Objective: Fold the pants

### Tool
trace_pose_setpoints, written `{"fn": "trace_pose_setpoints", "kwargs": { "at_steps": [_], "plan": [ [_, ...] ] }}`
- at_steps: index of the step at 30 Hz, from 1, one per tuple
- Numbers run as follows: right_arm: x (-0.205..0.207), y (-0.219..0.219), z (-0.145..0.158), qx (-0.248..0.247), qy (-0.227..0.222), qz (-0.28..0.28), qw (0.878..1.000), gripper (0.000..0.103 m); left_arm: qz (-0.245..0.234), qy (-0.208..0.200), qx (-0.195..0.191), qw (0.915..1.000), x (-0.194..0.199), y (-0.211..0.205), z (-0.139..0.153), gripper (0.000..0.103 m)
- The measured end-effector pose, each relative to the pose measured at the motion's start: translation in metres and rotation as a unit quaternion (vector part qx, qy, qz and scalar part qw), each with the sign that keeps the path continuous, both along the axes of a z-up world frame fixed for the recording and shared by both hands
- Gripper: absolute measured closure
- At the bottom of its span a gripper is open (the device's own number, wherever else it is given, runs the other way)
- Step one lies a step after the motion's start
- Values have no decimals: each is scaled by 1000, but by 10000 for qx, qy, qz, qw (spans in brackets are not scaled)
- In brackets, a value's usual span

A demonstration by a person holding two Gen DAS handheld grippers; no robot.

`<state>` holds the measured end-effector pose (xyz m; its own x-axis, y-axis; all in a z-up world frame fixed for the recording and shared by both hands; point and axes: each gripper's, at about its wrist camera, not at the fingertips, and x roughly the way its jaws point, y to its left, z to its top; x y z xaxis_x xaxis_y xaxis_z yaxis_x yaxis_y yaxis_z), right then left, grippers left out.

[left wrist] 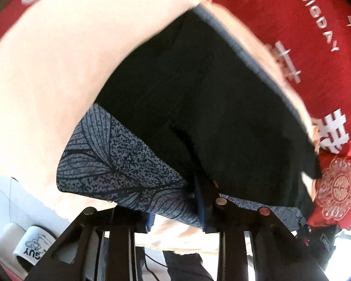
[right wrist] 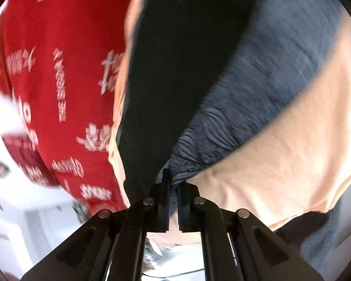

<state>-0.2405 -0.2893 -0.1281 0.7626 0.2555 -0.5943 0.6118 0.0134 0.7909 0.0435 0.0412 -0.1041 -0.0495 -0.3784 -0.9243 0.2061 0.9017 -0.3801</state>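
Two grippers, both clamped on cloth, and the pants (left wrist: 199,107) hang between them over a peach-coloured sheet (left wrist: 49,75). From the left wrist camera, the left gripper (left wrist: 206,201) has its black fingers pinched on the lower edge of the garment, right where a grey-blue panel printed with fine leaf veins and dark speckles meets the plain black fabric. That black part spreads upward in a broad, smooth sheet, its far edge trimmed with a narrow grey-blue hem. Beyond it lies a red cloth (left wrist: 292,23) with white lettering and characters, and a red cushion (left wrist: 334,189) with a pale round medallion pattern sits at the right edge. Down at the lower left, a white slipper (left wrist: 32,245) with dark print rests on a pale floor.

Over to the right wrist camera: the right gripper (right wrist: 173,187) has its jaws together on a bunched fold of the pants (right wrist: 166,82), the cloth gathered into tight wrinkles just at the fingertips. From that pinch the fabric fans out, black on the left, a soft heathered grey-blue on the right. The peach sheet (right wrist: 280,164) fills the right side, smooth with gentle creases, and the red lettered cloth (right wrist: 58,70) fills the left. This view is smeared with blur, so the white shapes at the lower left are perhaps a wall or door; I cannot tell.
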Motion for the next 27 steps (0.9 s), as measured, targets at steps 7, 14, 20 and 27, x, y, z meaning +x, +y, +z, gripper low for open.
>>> {"fn": "trace_pose_setpoints", "kwargs": {
  "at_steps": [7,14,20,27],
  "plan": [
    [90,-63,68,-678,-158,880,9937,98,-100,-1052,-171,9943,48,-67,63,73],
    [189,-144,63,-1005,-40,1632,9815,98,55,-1543,291,9876,132,-137,33,67],
    [270,-189,1,-1134,628,2075,9696,96,385,-1717,1278,9761,181,-167,-32,17],
    [290,-209,-48,-561,988,1944,9743,93,274,-1845,1535,9704,186,-167,-15,17]
  ]
}}
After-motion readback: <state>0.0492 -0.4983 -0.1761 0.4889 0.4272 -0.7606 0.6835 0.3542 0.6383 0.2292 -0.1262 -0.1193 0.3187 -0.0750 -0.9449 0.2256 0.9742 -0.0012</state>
